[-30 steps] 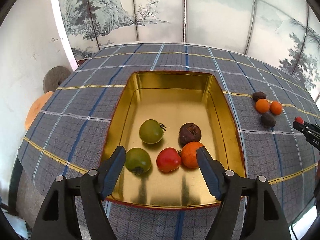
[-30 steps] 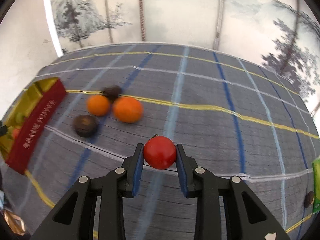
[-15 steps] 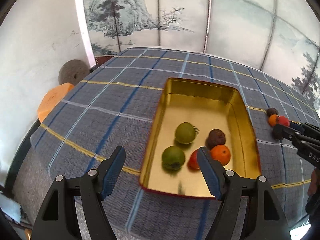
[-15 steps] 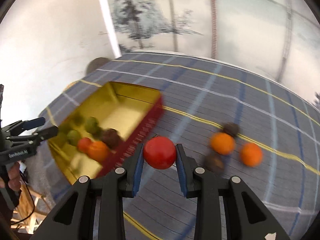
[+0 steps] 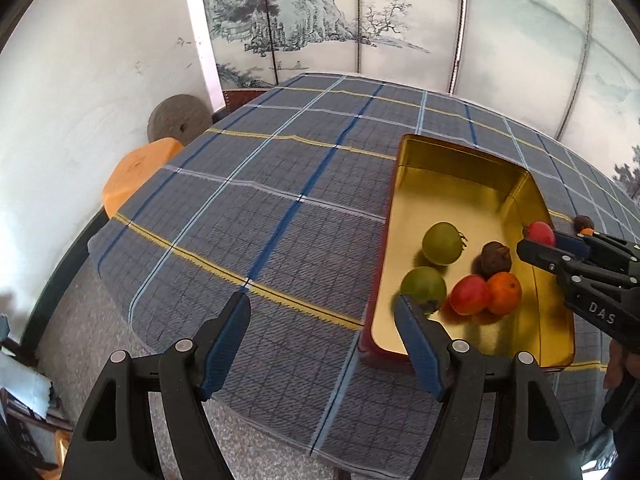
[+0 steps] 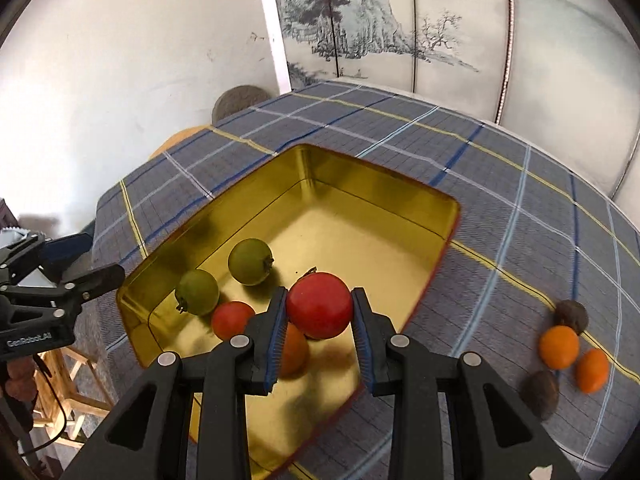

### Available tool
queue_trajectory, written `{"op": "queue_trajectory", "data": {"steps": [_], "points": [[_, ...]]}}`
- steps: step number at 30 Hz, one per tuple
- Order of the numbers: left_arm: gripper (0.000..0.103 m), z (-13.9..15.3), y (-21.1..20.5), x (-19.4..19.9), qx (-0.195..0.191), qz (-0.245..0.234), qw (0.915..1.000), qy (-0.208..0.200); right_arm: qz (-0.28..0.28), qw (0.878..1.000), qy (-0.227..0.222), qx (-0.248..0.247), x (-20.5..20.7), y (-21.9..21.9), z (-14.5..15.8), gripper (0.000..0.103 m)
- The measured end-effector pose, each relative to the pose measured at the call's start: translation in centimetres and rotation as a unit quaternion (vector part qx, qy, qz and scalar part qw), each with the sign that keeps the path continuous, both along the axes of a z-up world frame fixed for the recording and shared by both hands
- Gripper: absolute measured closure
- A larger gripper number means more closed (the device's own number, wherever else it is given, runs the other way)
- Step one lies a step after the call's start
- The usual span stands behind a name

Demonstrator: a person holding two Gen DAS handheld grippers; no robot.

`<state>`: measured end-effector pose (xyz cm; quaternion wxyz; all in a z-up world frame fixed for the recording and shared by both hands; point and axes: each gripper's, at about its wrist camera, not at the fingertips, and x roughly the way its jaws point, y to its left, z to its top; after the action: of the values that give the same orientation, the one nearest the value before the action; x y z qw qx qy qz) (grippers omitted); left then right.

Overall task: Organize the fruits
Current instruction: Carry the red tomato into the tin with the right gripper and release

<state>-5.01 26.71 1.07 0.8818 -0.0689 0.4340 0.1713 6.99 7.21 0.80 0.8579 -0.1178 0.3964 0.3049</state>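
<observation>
Painted landscape screen (image 6: 384, 32) behind, white wall to the left, plaid cloth (image 5: 256, 216) over a round table — a gold tin (image 6: 360, 184) standing open on it as the collecting place.

Right gripper (image 6: 319, 312) closed on a red fruit (image 6: 319, 310), pads pressed on both its flanks, held above the near half of the tin rather than resting on the floor of it; seen from the left wrist view, the same red fruit (image 5: 541, 233) poised at the tin's right wall (image 5: 536, 204). Probably carried high so as to clear the rim and the fruit already inside. Release not yet made.

In the tin, bunched toward the near end: two green fruits (image 6: 250, 262) (image 6: 197, 292), a second red one (image 6: 232, 319), an orange (image 5: 505, 293) and a dark brown fruit (image 5: 496, 259) — the orange and the brown one mostly hidden behind the right gripper in its own view. Far half of the tin bare, so plenty of room for a drop.

Left gripper (image 5: 322, 316) wide open, holding nothing, hanging off the tin's near left corner over the cloth — likely parked there to stay out of the way.

Still out on the cloth to the right: two oranges (image 6: 559, 347) (image 6: 592, 370) and two dark fruits (image 6: 573, 315) (image 6: 540, 394), clustered close together, well apart from the tin. About half the job left, by that count.
</observation>
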Motion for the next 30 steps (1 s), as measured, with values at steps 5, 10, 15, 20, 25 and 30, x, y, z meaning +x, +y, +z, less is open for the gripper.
{"op": "queue_trajectory", "data": {"steps": [5, 10, 15, 20, 25, 30], "points": [[0.028, -0.3, 0.7, 0.0, -0.005, 0.006, 1.0, 0.003, 0.001, 1.0, 0.006, -0.015, 0.6, 1.1, -1.0, 0.074], [0.028, -0.4, 1.4, 0.1, -0.007, 0.015, 0.9998, 0.006, 0.003, 1.0, 0.008, -0.024, 0.9, 2.2, -1.6, 0.074], [0.028, -0.4, 1.8, 0.0, -0.005, 0.016, 0.9998, 0.004, 0.003, 1.0, 0.007, -0.026, 1.0, 2.6, -1.9, 0.073], [0.028, -0.3, 1.8, 0.0, -0.004, 0.014, 0.9999, 0.002, 0.005, 1.0, 0.006, -0.029, 1.1, 2.7, -2.0, 0.072], [0.028, -0.1, 1.2, -0.1, -0.003, 0.007, 1.0, -0.002, 0.003, 1.0, 0.004, -0.024, 0.9, 2.7, -1.8, 0.057], [0.028, 0.2, 0.4, 0.4, -0.005, -0.002, 1.0, -0.005, -0.001, 1.0, -0.003, -0.011, 0.4, 2.4, -1.1, 0.053]]}}
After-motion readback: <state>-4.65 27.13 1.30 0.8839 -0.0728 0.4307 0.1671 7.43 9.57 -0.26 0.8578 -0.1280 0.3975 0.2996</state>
